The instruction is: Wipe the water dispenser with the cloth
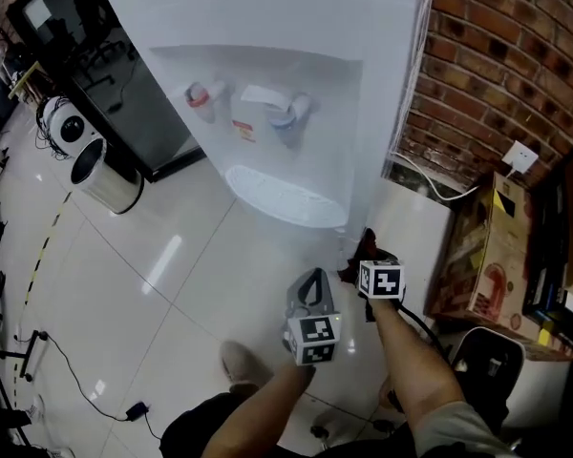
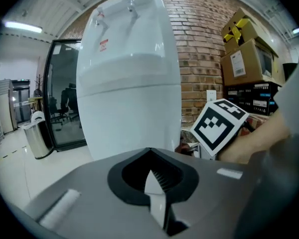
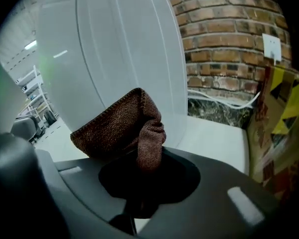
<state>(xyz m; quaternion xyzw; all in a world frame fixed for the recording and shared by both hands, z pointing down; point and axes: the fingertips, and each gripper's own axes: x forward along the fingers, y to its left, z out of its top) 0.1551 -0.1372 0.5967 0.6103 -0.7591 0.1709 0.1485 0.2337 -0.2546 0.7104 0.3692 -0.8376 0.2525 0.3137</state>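
The white water dispenser (image 1: 267, 84) stands against the brick wall, with two taps and a drip tray on its front. A brown knitted cloth (image 3: 124, 128) is bunched in my right gripper (image 3: 139, 158), which is shut on it. In the head view the cloth (image 1: 353, 265) and right gripper (image 1: 368, 267) are low at the dispenser's right front corner; whether the cloth touches the dispenser's side (image 3: 114, 59) I cannot tell. My left gripper (image 1: 312, 289) hangs just left of the right one, facing the dispenser (image 2: 129, 83). Its jaws (image 2: 157, 183) are shut and hold nothing.
A brick wall (image 1: 497, 55) with a socket (image 1: 521, 156) and a white cable runs behind. Cardboard boxes (image 1: 492, 256) stand at the right beside a low white ledge (image 1: 415, 227). A metal bin (image 1: 100, 175) and a black-framed glass door (image 2: 65, 98) are at the left.
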